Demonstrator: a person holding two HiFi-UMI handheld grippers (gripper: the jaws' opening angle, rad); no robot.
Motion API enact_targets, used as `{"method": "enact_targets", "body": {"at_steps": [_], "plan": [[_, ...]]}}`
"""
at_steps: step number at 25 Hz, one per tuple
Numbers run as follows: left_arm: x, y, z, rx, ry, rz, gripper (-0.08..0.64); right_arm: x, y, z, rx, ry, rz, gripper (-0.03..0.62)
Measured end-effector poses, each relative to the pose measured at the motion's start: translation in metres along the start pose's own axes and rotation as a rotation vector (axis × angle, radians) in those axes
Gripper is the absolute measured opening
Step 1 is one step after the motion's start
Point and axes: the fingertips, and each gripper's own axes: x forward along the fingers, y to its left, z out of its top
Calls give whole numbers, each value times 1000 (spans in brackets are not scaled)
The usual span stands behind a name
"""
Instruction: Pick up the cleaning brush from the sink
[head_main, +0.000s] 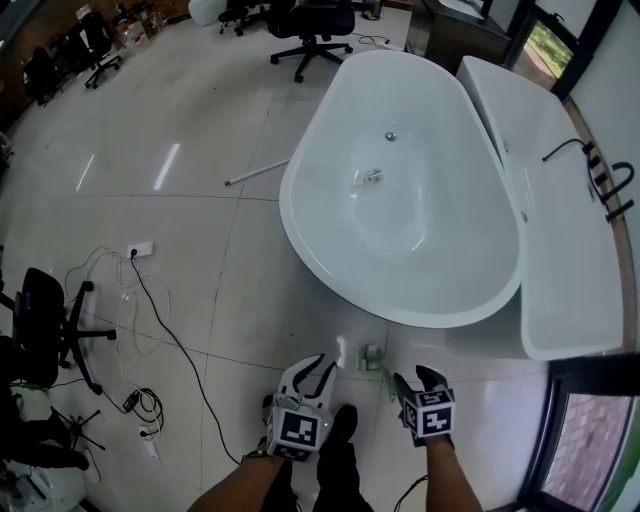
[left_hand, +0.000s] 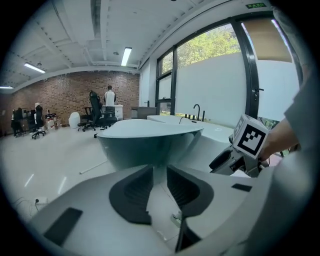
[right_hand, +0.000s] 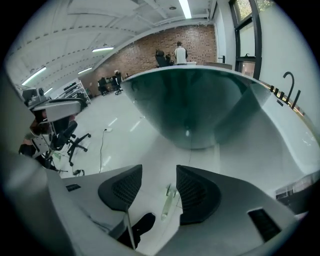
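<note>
A big white oval tub (head_main: 300, 215) stands on the tiled floor, and a small shiny item (head_main: 370, 178) lies in its basin near the drain (head_main: 390, 135). On the floor just before the tub lies a pale green and white long thing, apparently the cleaning brush (head_main: 371, 357) (right_hand: 167, 200). My left gripper (head_main: 317, 368) (left_hand: 159, 172) hangs low over the floor, left of it, open and empty. My right gripper (head_main: 418, 380) (right_hand: 159, 175) is to its right, also open and empty. In the right gripper view the brush lies on the floor between and beyond the pads.
A rectangular white tub (head_main: 560, 300) with black taps (head_main: 600, 170) flanks the oval one on the right. A white rod (head_main: 255, 173), a power strip (head_main: 140, 248) and cables (head_main: 170, 340) lie on the floor at left. Office chairs (head_main: 310, 30) stand farther off. My dark shoe (head_main: 340, 425) is between the grippers.
</note>
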Motion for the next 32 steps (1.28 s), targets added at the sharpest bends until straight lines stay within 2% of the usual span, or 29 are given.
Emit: {"method": "enact_targets", "body": {"at_steps": [3,7,9,13,16,21,24,26,28,29,32], "plan": [[35,8,-26,0,-7,-3,91,59,-14,-15,0,56,5,229],[63,18,-74,-12,-20,-3,91,140,-14,-48,-31,147,38,293],[74,21,-92,-28,-31,-10,91,178,-23,-72,-57,231,16,293],[93,36,-121,-62,-28,2,91,242,-32,-114,-45,411,10,293],[105,47,-141,-85,-13,20,91,260,-46,-149,-68,607,-57,295],[118,55,-154,-101,-3,7,91,285,-54,-183,-71,757,-94,295],[121,62,-157,-103,-13,4,91,287,-52,-208,3,838,-136,295],[122,65,-157,-103,-21,3,91,284,-52,-219,29,863,-172,207],[121,64,-154,-100,-24,-3,91,278,-54,-227,19,890,-201,155],[119,63,-153,-99,-23,-7,91,273,-54,-229,6,906,-216,40],[117,59,-151,-96,-20,-17,91,263,-57,-229,-33,919,-248,29]]}}
